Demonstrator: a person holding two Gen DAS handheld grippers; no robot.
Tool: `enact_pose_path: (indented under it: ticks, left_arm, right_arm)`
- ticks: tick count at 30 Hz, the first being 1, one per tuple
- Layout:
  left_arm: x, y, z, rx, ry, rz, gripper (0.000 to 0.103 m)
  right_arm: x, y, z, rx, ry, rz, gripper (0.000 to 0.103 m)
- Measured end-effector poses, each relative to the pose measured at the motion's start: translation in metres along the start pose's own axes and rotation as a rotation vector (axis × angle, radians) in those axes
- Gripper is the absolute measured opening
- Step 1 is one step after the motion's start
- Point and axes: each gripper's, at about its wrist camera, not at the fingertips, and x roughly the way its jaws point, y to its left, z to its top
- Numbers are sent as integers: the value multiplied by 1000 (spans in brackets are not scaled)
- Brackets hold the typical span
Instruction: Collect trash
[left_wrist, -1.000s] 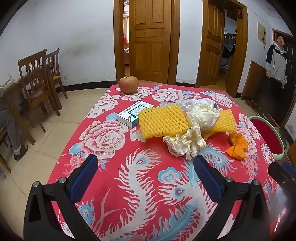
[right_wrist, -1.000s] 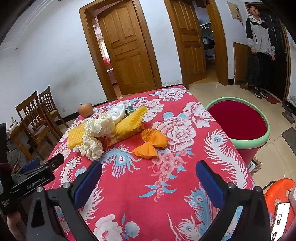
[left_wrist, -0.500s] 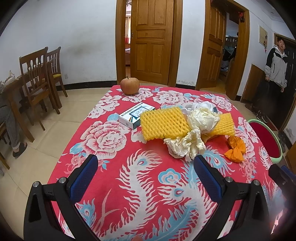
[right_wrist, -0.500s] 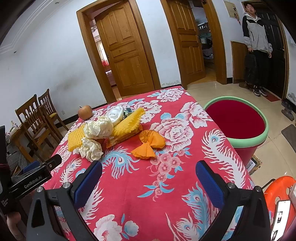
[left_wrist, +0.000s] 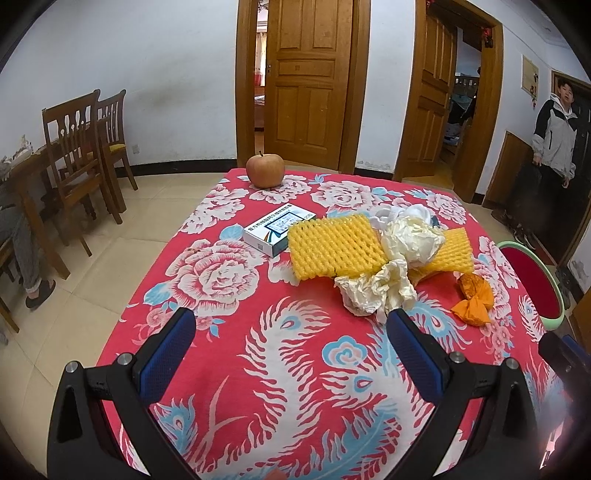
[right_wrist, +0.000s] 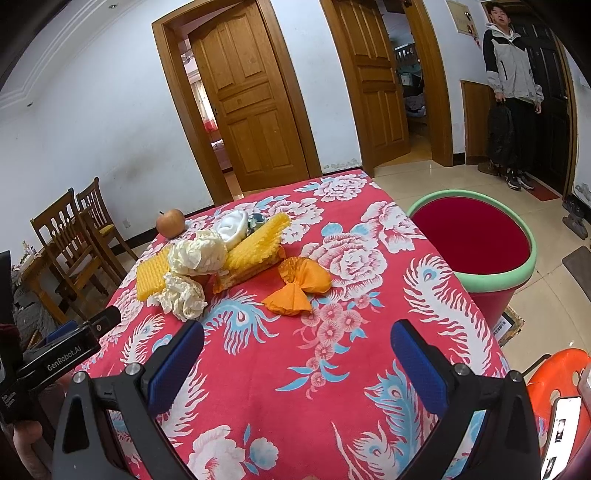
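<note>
Apple: far left corner of the table, whole fruit, not trash by my reckoning.
Box: flat carton left of the pile, touching the yellow foam net.
Trash pile: mid-table, ahead of both my claws; foam net lying with its long axis across the table, left to right, and crumpled white paper on its near side.
Orange wrapper: alone on the cloth, right of the pile, apart from it.
Bin: red with green rim, on the floor off the table's right edge.
Left gripper: fingers spread wide, holding nothing; hovers level over the near cloth, crumpled paper just past its right fingertip.
Right gripper: also spread wide and empty; pointed across the table, orange wrapper straight ahead between its fingers, bin to its right.
Nearer hand: I judge the right for the wrapper, since it sits closer to both wrapper and bin; the left for the paper.
Bystander: a person standing by the far right doorway, well clear.
</note>
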Motion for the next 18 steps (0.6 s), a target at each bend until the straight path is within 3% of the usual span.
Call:
enact_pose_path:
  ticks: [18]
  left_arm:
    - [-1, 5, 1, -11, -3, 4, 101]
  right_arm:
    - [-1, -1, 0, 3, 3, 2, 103]
